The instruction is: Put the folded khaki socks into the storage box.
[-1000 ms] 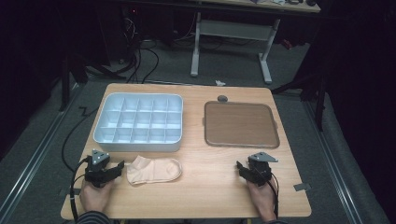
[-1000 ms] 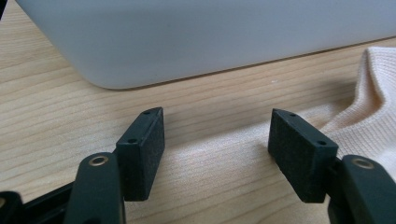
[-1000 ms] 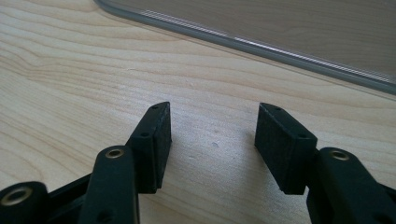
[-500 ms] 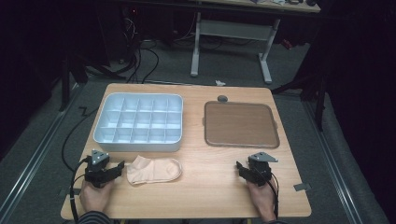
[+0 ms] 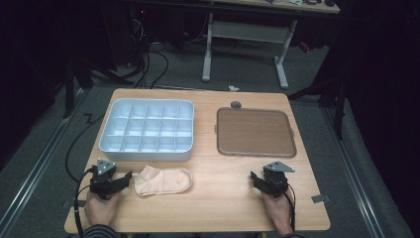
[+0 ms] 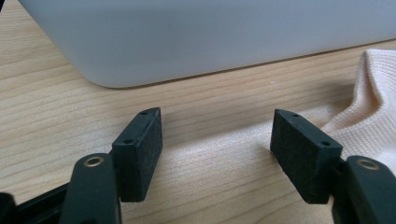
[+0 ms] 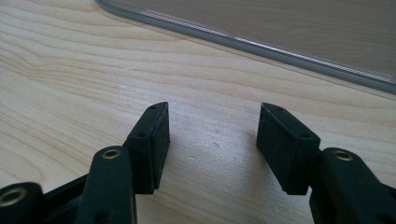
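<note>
A cream sock [image 5: 163,180] lies flat on the wooden table [image 5: 223,198], just in front of a pale blue divided tray [image 5: 147,130]. My left gripper [image 5: 125,179] rests on the table at the sock's left end, open, with bare wood between its jaws. In the left gripper view, the sock [image 6: 369,112] lies beside the right jaw and the tray's wall [image 6: 210,37] rises ahead. My right gripper [image 5: 256,178] rests open at the front right, near a brown flat tray [image 5: 255,132]. The brown tray's rim [image 7: 261,44] crosses the right gripper view.
A small dark round object [image 5: 236,104] sits behind the brown tray. The divided tray's compartments look empty. Bare wood spans the front middle between the grippers. Cables and a desk frame [image 5: 245,34] lie on the floor beyond the table.
</note>
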The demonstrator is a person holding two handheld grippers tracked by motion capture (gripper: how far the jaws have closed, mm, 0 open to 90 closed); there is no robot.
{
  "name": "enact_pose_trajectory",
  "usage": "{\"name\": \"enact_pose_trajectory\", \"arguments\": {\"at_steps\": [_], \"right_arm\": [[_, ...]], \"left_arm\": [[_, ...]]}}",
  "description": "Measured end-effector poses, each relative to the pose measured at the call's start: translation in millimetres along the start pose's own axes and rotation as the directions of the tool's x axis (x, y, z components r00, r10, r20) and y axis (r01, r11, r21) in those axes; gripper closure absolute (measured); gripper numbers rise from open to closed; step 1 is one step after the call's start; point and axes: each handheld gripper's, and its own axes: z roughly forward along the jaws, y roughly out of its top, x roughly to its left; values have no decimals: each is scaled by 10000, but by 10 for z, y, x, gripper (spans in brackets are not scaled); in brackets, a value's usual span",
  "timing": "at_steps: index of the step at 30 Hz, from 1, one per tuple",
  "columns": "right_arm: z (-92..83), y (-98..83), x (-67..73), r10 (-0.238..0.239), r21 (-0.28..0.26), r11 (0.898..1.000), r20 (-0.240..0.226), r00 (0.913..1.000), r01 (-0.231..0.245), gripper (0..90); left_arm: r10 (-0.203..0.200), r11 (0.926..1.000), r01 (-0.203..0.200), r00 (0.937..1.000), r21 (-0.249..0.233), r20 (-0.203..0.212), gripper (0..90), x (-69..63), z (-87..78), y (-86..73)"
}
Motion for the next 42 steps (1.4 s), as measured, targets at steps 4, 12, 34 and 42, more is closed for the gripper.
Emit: {"name": "enact_pose_trajectory", "arguments": {"at_steps": [4, 12, 34, 42], "right_arm": [[-2, 0, 1, 46, 18, 10000, -2, 10000, -46, 444], [-2, 1, 1, -7, -6, 10000, -56, 10000, 7, 463], [-29, 2, 15, 163, -93, 9998, -11, 9999, -163, 539], [-93, 12, 97, 143, -536, 9984, -265, 9995, -157, 546]], "left_arm": [[5, 10000, -5, 10000, -14, -12, 344, -7, 3, 0], [136, 9999, -135, 9998, 40, -133, 338, -24, 7, 4], [-15, 10000, 15, 10000, 40, 54, 305, -19, 6, 9], [-187, 9987, 215, 9979, -457, 614, 304, -17, -113, 5]]}}
